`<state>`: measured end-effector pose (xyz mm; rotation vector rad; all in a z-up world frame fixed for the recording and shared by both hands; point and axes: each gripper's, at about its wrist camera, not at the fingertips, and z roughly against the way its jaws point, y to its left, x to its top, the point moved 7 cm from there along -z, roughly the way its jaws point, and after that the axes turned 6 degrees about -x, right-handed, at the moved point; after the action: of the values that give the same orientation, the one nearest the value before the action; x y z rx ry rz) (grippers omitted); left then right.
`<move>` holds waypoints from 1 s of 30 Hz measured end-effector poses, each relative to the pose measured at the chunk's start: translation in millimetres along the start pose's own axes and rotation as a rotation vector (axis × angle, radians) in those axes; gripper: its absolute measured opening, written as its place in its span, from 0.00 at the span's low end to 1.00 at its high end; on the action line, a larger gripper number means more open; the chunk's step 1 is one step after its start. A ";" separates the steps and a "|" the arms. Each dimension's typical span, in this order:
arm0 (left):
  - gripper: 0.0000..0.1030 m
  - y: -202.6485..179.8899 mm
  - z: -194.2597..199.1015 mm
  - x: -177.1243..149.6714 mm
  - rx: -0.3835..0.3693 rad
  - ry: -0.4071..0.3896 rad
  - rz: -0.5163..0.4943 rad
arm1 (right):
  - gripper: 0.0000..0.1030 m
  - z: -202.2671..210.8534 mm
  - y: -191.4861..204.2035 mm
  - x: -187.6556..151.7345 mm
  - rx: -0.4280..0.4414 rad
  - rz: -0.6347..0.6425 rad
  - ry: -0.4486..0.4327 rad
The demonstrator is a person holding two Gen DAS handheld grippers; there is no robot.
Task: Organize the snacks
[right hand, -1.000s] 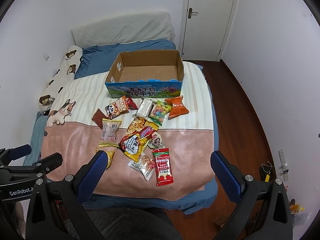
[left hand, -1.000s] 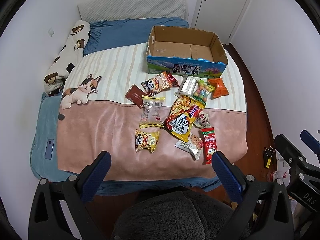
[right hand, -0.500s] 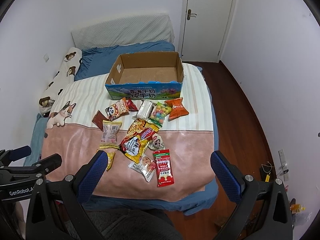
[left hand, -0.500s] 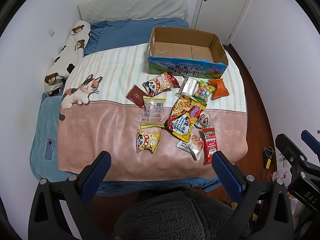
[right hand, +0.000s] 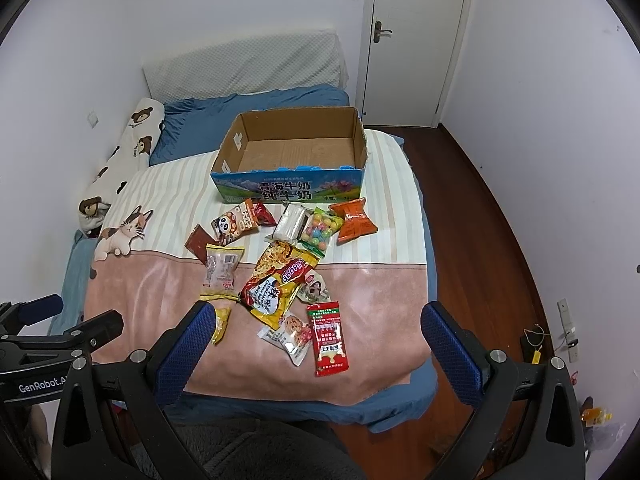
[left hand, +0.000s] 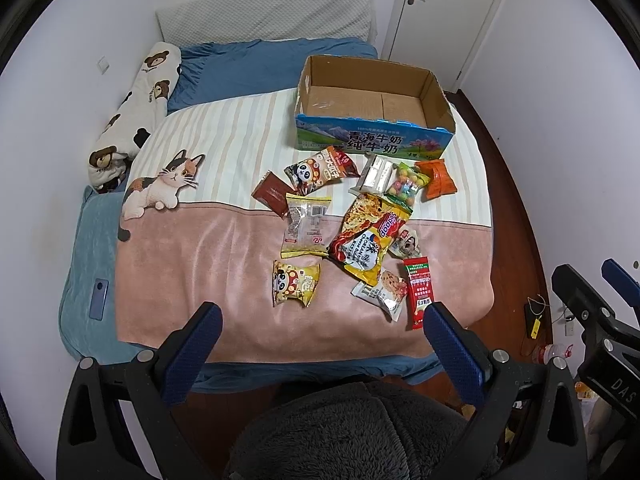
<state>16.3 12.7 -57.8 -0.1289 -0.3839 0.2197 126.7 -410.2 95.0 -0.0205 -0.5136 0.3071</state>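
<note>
Several snack packets lie scattered on the bed: a big yellow-red noodle bag (left hand: pixel 366 240) (right hand: pixel 278 286), a red sachet (left hand: pixel 417 296) (right hand: pixel 329 338), a yellow panda packet (left hand: pixel 295 283), a clear-fronted packet (left hand: pixel 306 226) and an orange bag (left hand: pixel 436 179) (right hand: pixel 354 226). Behind them stands an empty cardboard box (left hand: pixel 374 136) (right hand: pixel 288 188) with a blue front. My left gripper (left hand: pixel 320 354) hangs open above the bed's foot, holding nothing. My right gripper (right hand: pixel 316 356) is open too, high over the red sachet.
A bear-print bolster (left hand: pixel 136 116) lies along the left wall and a phone (left hand: pixel 97 300) rests on the blue sheet. Wooden floor (right hand: pixel 488 240) runs right of the bed, with a shut door (right hand: pixel 416 40) behind. A grey fleece sleeve (left hand: pixel 352 432) fills the bottom.
Both grippers have drifted slightly forward and down toward the bed, so the snacks sit a little lower in view. Nothing was taken hold of.
</note>
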 end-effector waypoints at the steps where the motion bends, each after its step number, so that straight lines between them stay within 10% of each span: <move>1: 1.00 -0.2 -0.4 -0.1 -0.001 0.001 0.000 | 1.00 -0.1 -0.1 0.2 0.001 0.000 0.000; 30: 1.00 1.6 -8.6 5.9 -0.010 0.004 -0.001 | 1.00 -2.9 3.9 -1.7 0.018 -0.021 0.008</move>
<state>24.6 15.0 -63.9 -0.1395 -0.3812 0.2168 125.6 -406.8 91.2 0.0016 -0.5024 0.2910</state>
